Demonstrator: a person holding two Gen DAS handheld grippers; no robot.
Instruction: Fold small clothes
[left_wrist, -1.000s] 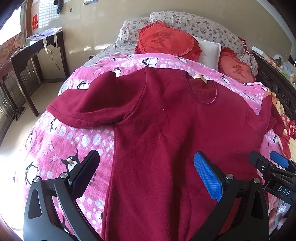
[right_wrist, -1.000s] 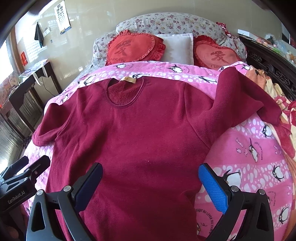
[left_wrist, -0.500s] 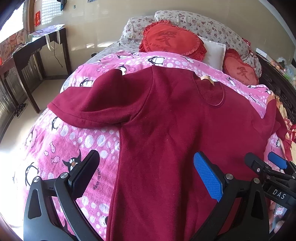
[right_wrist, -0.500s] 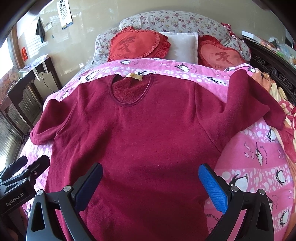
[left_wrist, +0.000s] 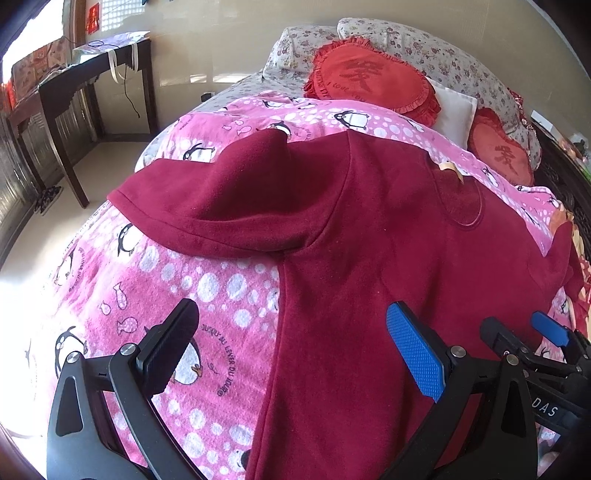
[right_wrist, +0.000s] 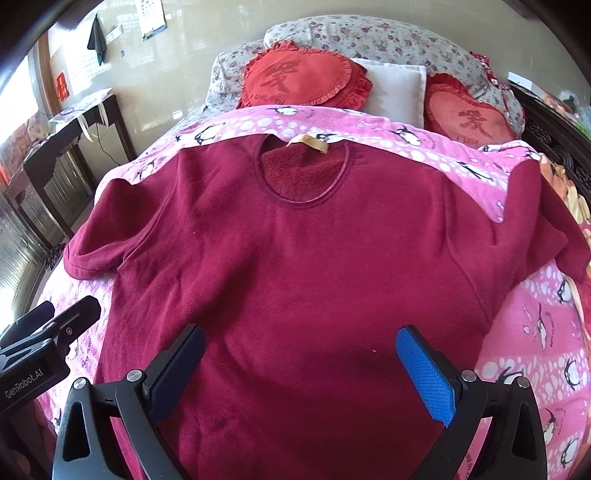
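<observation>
A dark red sweatshirt (right_wrist: 295, 266) lies spread flat, front up, on a pink penguin blanket (right_wrist: 535, 332), collar toward the pillows and both sleeves out to the sides. In the left wrist view the sweatshirt (left_wrist: 388, 240) fills the middle and right, with its left sleeve (left_wrist: 221, 206) stretched over the blanket (left_wrist: 147, 280). My left gripper (left_wrist: 291, 339) is open and empty above the sweatshirt's left side edge. My right gripper (right_wrist: 301, 362) is open and empty above the lower body of the sweatshirt. Each gripper shows at the edge of the other's view.
Two red heart cushions (right_wrist: 303, 77), a white pillow (right_wrist: 395, 88) and floral pillows (right_wrist: 369, 37) lie at the head of the bed. A dark wooden table (left_wrist: 74, 85) stands by the wall on the left. A carved dark bed frame (right_wrist: 554, 147) runs along the right.
Both grippers have moved forward over the bed, so the sweatshirt looks closer. The left wrist view has shifted left toward the sleeve. Both jaws stayed open. The sweatshirt has not moved.
</observation>
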